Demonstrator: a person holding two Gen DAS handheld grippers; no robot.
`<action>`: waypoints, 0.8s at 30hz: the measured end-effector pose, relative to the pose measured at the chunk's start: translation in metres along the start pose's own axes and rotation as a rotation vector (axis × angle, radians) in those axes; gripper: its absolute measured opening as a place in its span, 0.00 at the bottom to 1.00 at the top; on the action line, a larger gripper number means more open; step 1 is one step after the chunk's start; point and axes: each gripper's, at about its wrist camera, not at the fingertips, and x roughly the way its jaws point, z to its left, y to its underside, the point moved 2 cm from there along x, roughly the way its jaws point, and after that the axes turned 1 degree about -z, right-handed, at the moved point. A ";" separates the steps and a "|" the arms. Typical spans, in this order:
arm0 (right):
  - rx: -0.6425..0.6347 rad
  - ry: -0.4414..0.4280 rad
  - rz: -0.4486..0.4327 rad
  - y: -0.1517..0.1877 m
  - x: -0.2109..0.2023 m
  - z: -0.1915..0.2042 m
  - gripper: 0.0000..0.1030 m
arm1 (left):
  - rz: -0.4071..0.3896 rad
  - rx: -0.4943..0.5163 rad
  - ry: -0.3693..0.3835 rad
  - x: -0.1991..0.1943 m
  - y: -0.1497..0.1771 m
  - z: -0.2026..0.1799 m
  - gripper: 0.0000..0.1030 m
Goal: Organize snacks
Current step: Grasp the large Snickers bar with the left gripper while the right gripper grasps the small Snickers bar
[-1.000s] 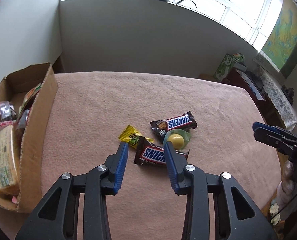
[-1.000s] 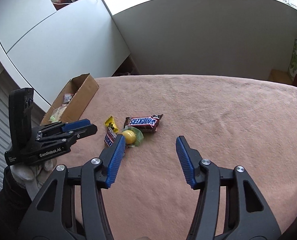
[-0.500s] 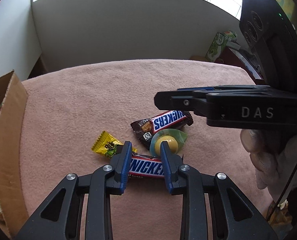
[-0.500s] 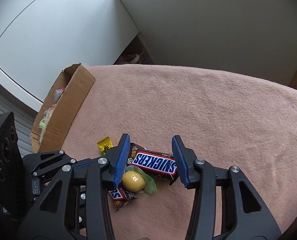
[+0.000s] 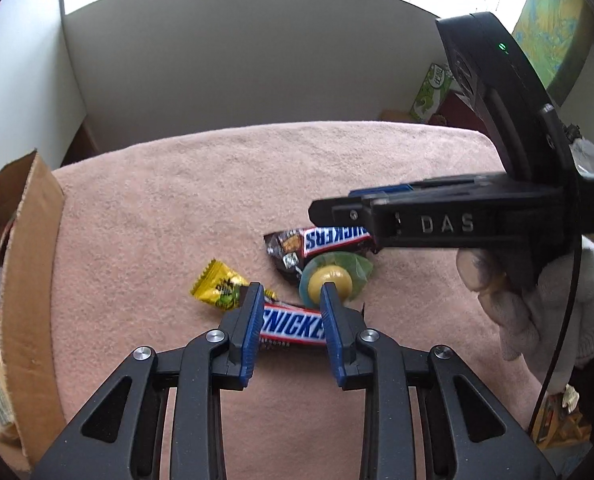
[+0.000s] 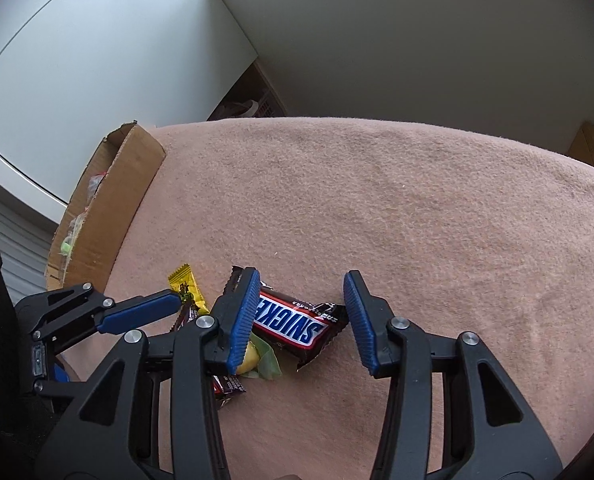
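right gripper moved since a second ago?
Yes. The right gripper has come down toward the cardboard box side and now straddles the far Snickers bar; it was over bare blanket.

So the surface (image 6: pixel 397 208) is covered in a fuzzy pinkish-tan cloth, and most of it is bare. An open cardboard box (image 6: pixel 113 200) sits at its left edge with packaged stuff inside. Toward the near side there's a little cluster of snacks on the cloth: a small yellow candy packet (image 5: pixel 217 290), a Snickers bar (image 5: pixel 291 330) just beside it, and a second Snickers bar (image 6: pixel 293 322) a bit farther back. A round yellow candy in a green see-through wrapper (image 5: pixel 335 280) overlaps that farther bar and sits right up against the near one.
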 end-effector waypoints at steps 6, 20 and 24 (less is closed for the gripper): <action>-0.028 0.000 0.001 -0.001 -0.003 0.002 0.45 | 0.055 0.046 0.010 0.018 -0.008 -0.008 0.22; -0.083 -0.046 0.064 -0.001 0.021 0.017 0.45 | 0.103 0.143 0.017 0.010 0.018 -0.016 0.22; -0.090 -0.065 0.100 0.010 0.015 0.019 0.45 | 0.103 0.146 0.023 -0.003 0.032 -0.010 0.22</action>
